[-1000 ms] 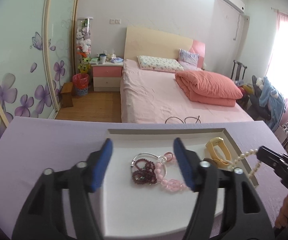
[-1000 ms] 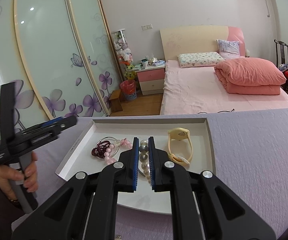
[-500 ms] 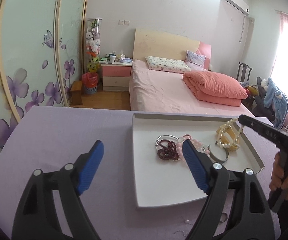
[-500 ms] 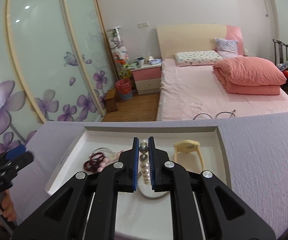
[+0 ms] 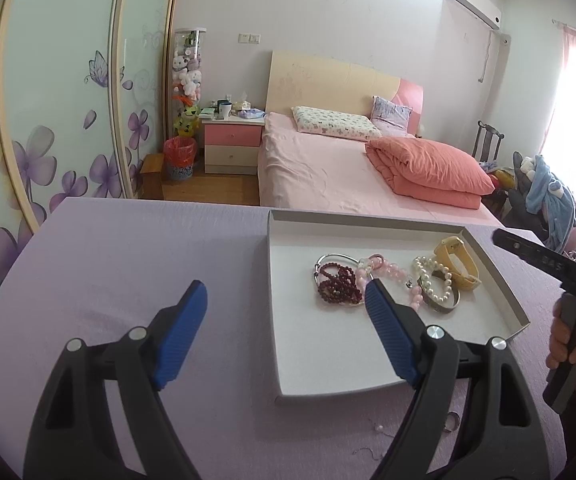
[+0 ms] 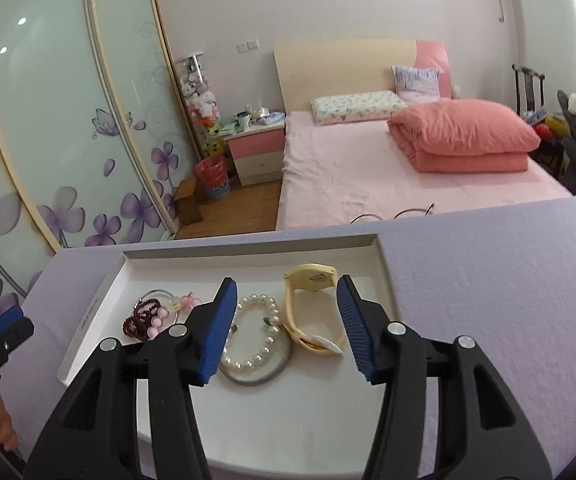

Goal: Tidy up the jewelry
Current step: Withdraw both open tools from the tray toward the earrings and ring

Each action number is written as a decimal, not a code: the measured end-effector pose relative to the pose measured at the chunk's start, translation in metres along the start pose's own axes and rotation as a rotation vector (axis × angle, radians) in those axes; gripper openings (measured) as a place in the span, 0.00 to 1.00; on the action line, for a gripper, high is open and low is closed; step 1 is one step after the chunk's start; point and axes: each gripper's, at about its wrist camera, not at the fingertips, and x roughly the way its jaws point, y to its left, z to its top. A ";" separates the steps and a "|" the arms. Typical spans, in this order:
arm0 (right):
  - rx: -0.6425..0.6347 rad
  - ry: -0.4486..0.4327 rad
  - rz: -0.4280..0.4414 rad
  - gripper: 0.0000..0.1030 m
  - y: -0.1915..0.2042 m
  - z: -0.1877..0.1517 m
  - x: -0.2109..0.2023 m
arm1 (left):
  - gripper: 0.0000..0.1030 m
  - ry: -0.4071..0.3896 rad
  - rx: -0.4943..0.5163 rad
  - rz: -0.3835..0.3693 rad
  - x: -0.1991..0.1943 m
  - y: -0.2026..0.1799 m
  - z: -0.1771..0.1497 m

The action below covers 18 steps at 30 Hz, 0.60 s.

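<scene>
- A shallow white rectangular cardboard tray (image 6: pixel 100 300) sits on the lilac cloth-covered tabletop (image 6: pixel 487 280) and holds all the jewelry in a loose row across its middle.
- The white pearl bead bracelet (image 6: pixel 266 334) lies flat as an open ring of round glossy beads, resting partly on top of a plain silver metal bangle (image 6: pixel 256 380) whose rim shows below it.
- Just right of the pearls, a pale yellow plastic wristwatch (image 6: pixel 311 280) stands on its side, its face toward the far tray wall and its strap looped toward the near side.
- On the left of the tray, a dark red bead strand (image 5: pixel 337 286) is bunched in coils, touching a bracelet of translucent pink beads (image 5: pixel 391 270); a thin silver wire hoop (image 5: pixel 333 258) curves behind them.
- The right claw (image 6: pixel 286 328) is spread wide and holds nothing; in its own view its blue ribbed pads frame the pearl bracelet and the watch, hovering above them.
- The left claw (image 5: pixel 286 332) is also released and empty, held over the tabletop at the tray's left edge, with its right pad in front of the red and pink beads.
- In the left wrist view a small ring (image 5: pixel 451 422) lies on the cloth near the tray's front edge.
</scene>
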 end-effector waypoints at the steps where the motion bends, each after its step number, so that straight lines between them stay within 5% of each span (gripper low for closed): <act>1: -0.004 -0.004 0.006 0.52 0.000 -0.002 -0.006 | 0.80 -0.001 -0.001 0.000 -0.001 0.000 -0.001; 18: -0.021 -0.042 0.102 0.52 0.019 -0.059 -0.098 | 0.87 -0.053 0.003 0.008 -0.077 -0.005 -0.039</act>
